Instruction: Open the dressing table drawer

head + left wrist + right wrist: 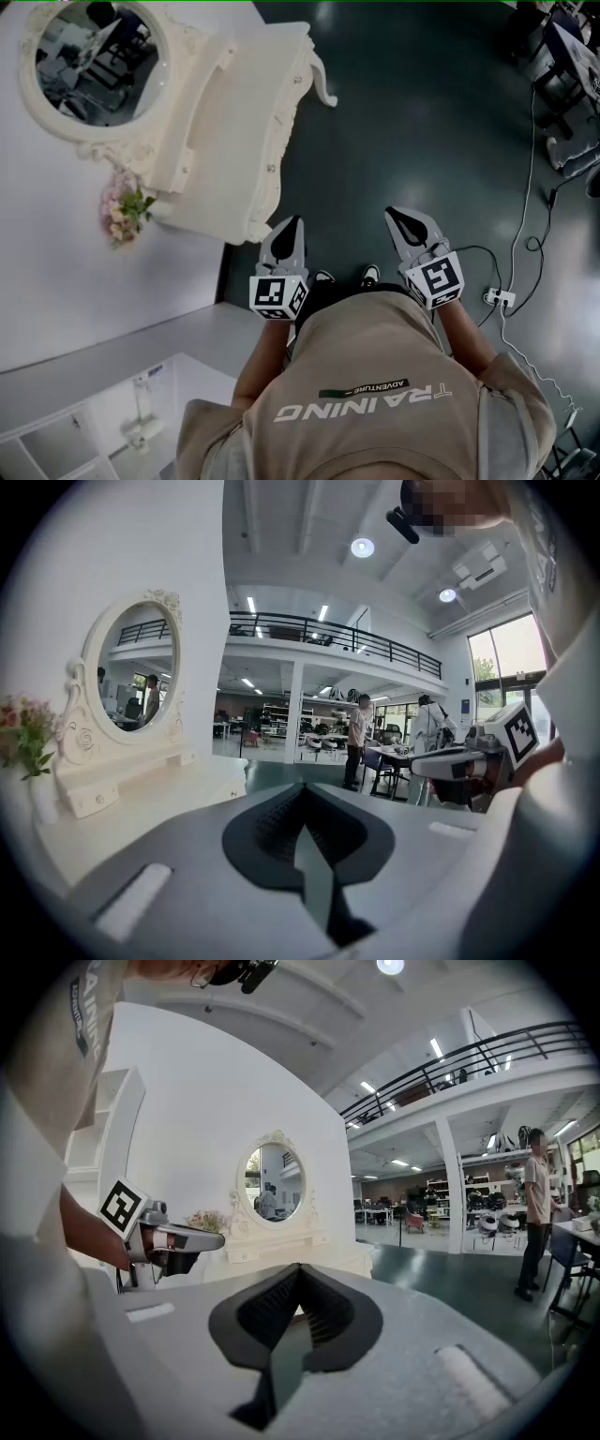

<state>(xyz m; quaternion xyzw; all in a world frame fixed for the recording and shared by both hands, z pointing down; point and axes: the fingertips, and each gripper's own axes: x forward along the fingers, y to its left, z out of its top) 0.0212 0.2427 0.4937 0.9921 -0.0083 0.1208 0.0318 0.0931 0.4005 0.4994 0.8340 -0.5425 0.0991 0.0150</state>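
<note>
While the person stands at 6 o'clock in the head view, the left gripper (293,225) and right gripper (398,217) both have jaws closed on nothing; the dressing table (234,103) stands at 11 o'clock, apart from both, its drawer front (279,141) flush, oval mirror (98,61) beyond

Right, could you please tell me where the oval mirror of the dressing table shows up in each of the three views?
Head view: the mirror is at the top left, seen from above.
Left gripper view: the mirror is at the left, at mid-height.
Right gripper view: the mirror is just above the centre.
Shared landmark: the pink flowers beside its frame.
</note>
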